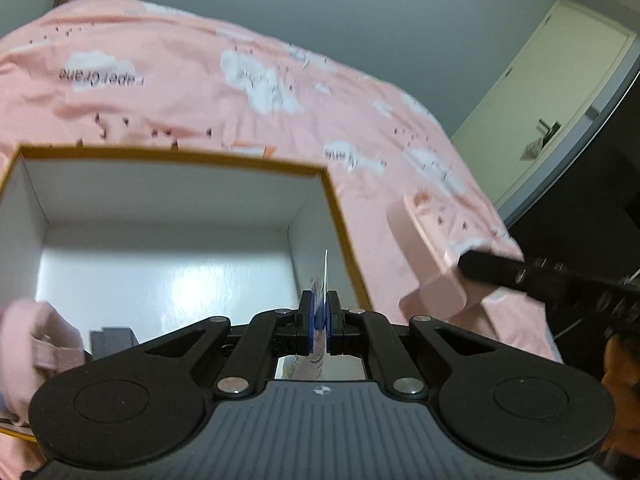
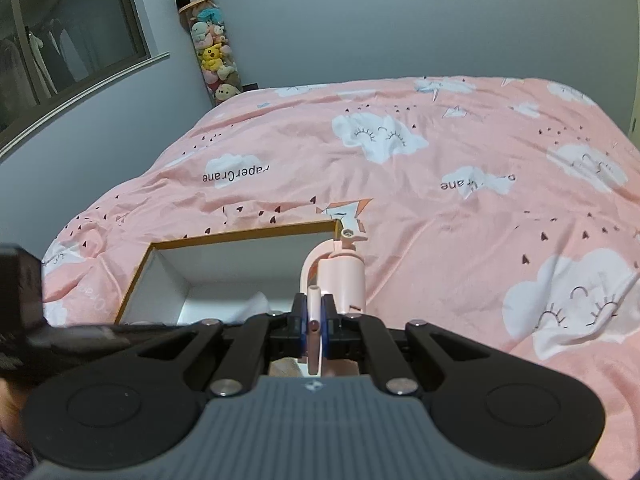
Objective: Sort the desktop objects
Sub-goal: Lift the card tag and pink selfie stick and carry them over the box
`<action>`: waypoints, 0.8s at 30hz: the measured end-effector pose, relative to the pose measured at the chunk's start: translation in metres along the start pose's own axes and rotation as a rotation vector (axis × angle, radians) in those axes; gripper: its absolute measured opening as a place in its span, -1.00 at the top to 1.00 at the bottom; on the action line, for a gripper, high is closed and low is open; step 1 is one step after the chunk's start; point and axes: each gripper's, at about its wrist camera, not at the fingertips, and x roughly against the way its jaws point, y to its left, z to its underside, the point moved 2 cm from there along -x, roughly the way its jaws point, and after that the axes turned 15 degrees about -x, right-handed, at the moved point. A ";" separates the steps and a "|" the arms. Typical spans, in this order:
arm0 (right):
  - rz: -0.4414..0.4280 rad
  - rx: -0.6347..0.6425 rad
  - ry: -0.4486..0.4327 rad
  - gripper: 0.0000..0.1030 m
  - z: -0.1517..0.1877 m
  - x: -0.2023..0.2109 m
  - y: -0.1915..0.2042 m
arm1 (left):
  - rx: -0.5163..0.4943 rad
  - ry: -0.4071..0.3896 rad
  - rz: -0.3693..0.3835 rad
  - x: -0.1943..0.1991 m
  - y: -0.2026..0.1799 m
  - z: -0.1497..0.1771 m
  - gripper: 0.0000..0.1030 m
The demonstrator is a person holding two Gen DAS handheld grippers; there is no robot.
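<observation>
My left gripper (image 1: 320, 300) is shut on a thin white-and-blue card (image 1: 325, 272) that stands on edge above the right inner side of an open box (image 1: 180, 156). The box has a yellow rim and white walls and lies on a pink bedspread (image 1: 200, 80). In the right wrist view my right gripper (image 2: 315, 304) is shut on a pink plastic stand (image 2: 344, 276), held just beyond the near right corner of the box (image 2: 240, 237). That stand (image 1: 432, 264) and the right gripper's black finger (image 1: 500, 270) also show at the right of the left wrist view.
A small grey block (image 1: 112, 342) lies on the box floor, and a pink soft item (image 1: 36, 340) sits at its near left. The bedspread (image 2: 440, 200) fills the surroundings. A tall column of plush toys (image 2: 210, 48) stands in the far corner, and a door (image 1: 560, 100) is at the right.
</observation>
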 end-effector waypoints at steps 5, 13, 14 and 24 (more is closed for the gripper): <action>-0.041 -0.015 0.022 0.88 -0.006 -0.016 -0.001 | -0.042 0.029 -0.026 -0.018 -0.003 0.014 0.90; -0.087 -0.027 0.046 0.88 -0.016 -0.043 0.011 | -0.137 0.058 -0.017 -0.018 -0.015 0.032 0.90; -0.092 -0.029 0.049 0.87 -0.017 -0.047 0.013 | -0.147 0.063 -0.010 -0.017 -0.016 0.033 0.89; -0.031 -0.011 0.092 0.87 -0.011 -0.089 0.026 | -0.137 0.068 0.056 -0.006 -0.015 0.041 0.88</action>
